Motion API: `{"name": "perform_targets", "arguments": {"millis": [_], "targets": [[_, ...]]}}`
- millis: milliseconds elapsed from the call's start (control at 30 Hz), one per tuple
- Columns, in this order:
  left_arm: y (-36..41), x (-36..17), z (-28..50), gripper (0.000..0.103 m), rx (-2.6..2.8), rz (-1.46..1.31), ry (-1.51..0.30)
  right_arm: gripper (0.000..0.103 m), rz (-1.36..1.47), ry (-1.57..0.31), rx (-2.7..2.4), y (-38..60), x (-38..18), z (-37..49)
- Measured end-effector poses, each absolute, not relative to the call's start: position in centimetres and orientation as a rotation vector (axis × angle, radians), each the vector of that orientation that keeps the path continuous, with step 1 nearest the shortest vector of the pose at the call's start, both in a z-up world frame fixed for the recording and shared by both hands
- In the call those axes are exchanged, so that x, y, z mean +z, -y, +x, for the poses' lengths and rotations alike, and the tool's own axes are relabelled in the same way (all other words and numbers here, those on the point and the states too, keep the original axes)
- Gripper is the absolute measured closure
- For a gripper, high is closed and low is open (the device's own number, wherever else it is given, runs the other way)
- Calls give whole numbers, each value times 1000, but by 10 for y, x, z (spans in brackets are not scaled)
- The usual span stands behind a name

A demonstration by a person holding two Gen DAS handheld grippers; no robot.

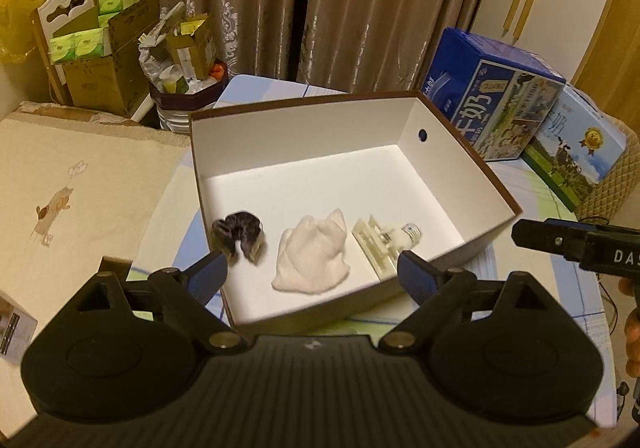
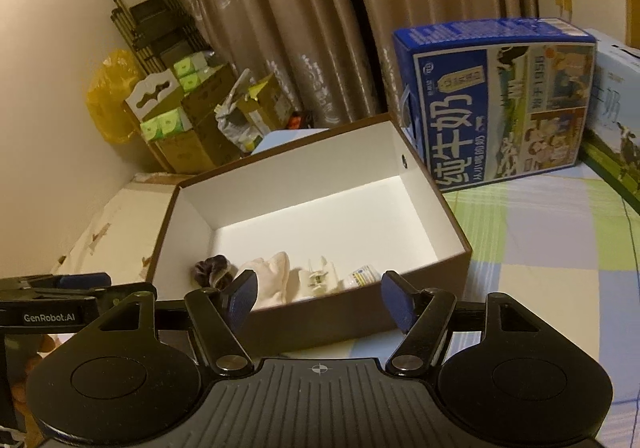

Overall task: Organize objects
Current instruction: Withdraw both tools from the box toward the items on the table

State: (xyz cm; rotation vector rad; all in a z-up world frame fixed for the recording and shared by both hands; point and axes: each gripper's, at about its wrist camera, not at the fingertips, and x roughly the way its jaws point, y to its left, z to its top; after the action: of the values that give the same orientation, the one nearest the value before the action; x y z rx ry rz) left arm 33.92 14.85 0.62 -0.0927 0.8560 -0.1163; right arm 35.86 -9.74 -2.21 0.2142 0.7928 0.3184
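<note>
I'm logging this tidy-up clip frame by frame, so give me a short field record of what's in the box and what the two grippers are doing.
container: open brown box, white inside
contents, left to right: dark scrunchie; pale folded cloth; cream hair clip; small bottle
arrangement: row along the near wall
left gripper: open, empty, above the near edge
right gripper: open, empty, in front of the box
behind box: blue milk carton

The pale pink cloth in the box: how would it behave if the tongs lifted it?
The pink cloth lies crumpled in soft folds, so it would probably droop and hang floppy. It looks light, unlikely to roll or slip, though a pinch might catch only one fold.
</note>
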Motion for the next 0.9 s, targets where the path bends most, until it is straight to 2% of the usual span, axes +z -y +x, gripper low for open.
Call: {"name": "perform_targets", "arguments": {"millis": [500, 900], "targets": [[-136, 8, 267, 13, -99, -99, -875, 36, 222, -776, 314, 125, -7, 286], [-121, 2, 227, 13, -99, -86, -918, 36, 226, -808, 271, 156, -15, 238]]}}
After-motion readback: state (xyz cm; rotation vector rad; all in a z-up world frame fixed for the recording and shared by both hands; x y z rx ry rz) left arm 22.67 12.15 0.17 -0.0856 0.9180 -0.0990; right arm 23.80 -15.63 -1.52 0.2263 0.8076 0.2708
